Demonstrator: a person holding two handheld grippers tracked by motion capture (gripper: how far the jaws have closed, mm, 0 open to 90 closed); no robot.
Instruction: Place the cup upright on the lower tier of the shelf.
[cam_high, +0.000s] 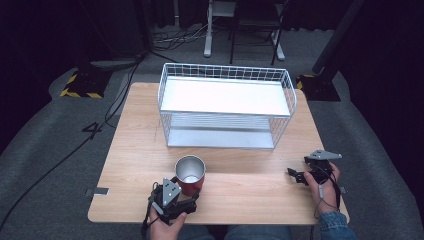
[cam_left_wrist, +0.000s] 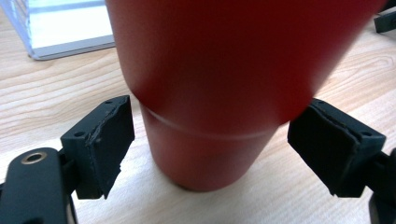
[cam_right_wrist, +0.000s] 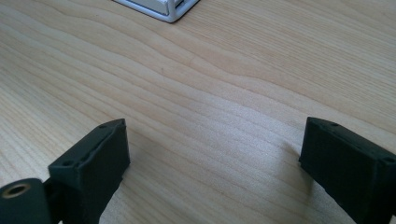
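Standing upright on the surface (cam_high: 130, 150) near its front edge, the red cup (cam_high: 190, 174) sits between the spread left tongs (cam_left_wrist: 210, 144), untouched. Farther right, the right tongs (cam_right_wrist: 212, 172) hover spread above bare wood.

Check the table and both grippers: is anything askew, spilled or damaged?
Only wear: the left gripper's pads are frayed at the edges. The red cup stands upright between its open jaws, the rack sits square, and nothing is spilled.

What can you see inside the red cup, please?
The cup stands upright and open-topped. In the high view its inside shows shiny metal wall and part of a pale bottom, with nothing visibly in it. The near inner wall is hidden by the rim.
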